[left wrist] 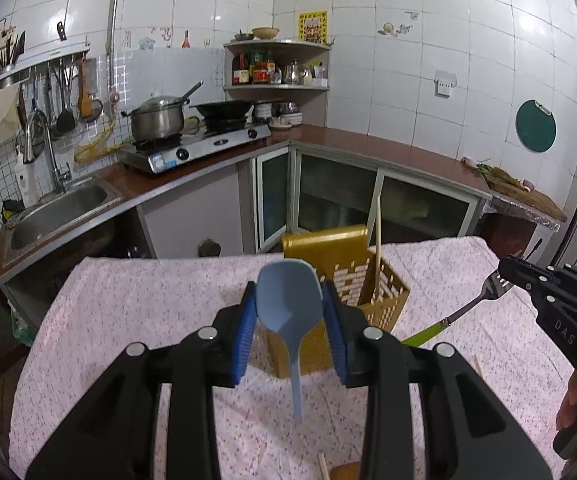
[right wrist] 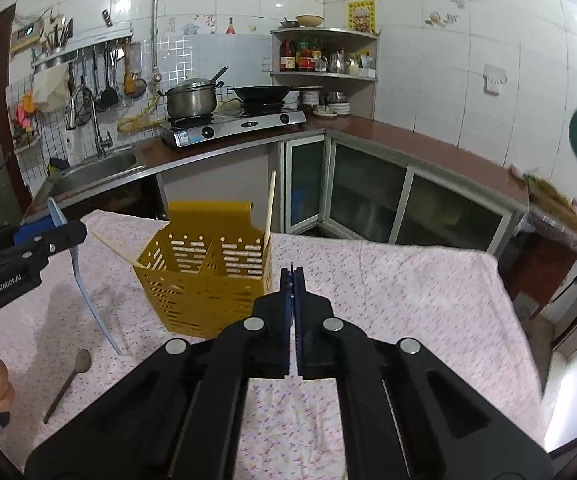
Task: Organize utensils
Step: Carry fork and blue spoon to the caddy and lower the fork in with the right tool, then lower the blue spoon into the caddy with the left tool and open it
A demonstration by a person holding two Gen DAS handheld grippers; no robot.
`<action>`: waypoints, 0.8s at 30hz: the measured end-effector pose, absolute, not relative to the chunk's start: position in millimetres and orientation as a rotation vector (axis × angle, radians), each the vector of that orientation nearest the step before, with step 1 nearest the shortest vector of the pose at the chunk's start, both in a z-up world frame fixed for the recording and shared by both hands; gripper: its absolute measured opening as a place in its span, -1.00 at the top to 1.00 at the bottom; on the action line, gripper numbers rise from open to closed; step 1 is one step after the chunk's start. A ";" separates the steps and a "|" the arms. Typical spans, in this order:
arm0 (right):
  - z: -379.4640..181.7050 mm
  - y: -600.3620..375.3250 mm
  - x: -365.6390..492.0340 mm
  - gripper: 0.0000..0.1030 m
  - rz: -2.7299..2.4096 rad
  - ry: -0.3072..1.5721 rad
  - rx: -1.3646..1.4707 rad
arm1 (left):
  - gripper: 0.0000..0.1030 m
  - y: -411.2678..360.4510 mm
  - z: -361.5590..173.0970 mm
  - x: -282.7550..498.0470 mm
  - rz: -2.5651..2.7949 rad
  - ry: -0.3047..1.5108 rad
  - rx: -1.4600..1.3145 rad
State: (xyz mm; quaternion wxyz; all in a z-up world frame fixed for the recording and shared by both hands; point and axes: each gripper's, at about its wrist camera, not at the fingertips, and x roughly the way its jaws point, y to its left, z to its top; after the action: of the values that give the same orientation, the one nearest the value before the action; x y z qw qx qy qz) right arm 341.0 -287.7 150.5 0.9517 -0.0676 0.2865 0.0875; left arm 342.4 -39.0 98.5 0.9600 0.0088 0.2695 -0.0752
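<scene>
Left wrist view: the left hand-held gripper (left wrist: 289, 304) is clamped on a light-blue spoon (left wrist: 289, 300), its blue pads (left wrist: 244, 340) pressing the sides of the bowl. The bowl faces the camera and sits uppermost; the handle runs straight down from it, so the spoon's long axis is close to vertical, hanging above the floral-clothed surface (left wrist: 148, 304). Just behind the spoon stands the yellow perforated utensil holder (left wrist: 384, 292), upright on the surface, with a pale chopstick (left wrist: 377, 248) standing nearly vertical in it. At right, the right hand-held gripper (left wrist: 506, 272) grips a fork (left wrist: 464, 310) by its tines; the fork's green handle slants down and to the left toward the holder. A second chopstick (left wrist: 322, 466) lies on the cloth at the bottom edge.

Right wrist view: the right hand-held gripper (right wrist: 292, 276) shows its pads pressed together, and the fork cannot be seen between them here. The holder (right wrist: 204, 280) stands just ahead and to the left, divided into compartments; one chopstick (right wrist: 269, 208) stands at its right rear corner, another (right wrist: 116, 249) leans out over its left edge. At left, the left hand-held gripper (right wrist: 64, 232) carries the blue spoon (right wrist: 84, 292) edge-on, handle curving downward. A metal spoon (right wrist: 68, 380) lies on the cloth, bowl away from the camera, handle toward it.
</scene>
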 end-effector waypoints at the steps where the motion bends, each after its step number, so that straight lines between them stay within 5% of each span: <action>1: 157.4 -286.0 342.8 0.95 0.176 0.579 -0.151 | 0.35 -40.2 104.0 345.1 -0.154 0.535 0.019; 13: 215.0 -281.6 375.0 0.95 0.164 0.557 -0.198 | 0.35 -45.6 138.4 383.6 -0.161 0.404 0.036; 24: 203.7 -265.2 408.8 0.95 0.147 0.561 -0.216 | 0.35 -46.0 126.6 406.4 -0.167 0.388 0.024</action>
State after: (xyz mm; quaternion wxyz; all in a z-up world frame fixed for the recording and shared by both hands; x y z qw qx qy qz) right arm 408.8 -265.2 203.7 0.9526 -0.1063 0.2758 0.0724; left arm 406.4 -46.0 126.6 0.9778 0.0119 0.1924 -0.0827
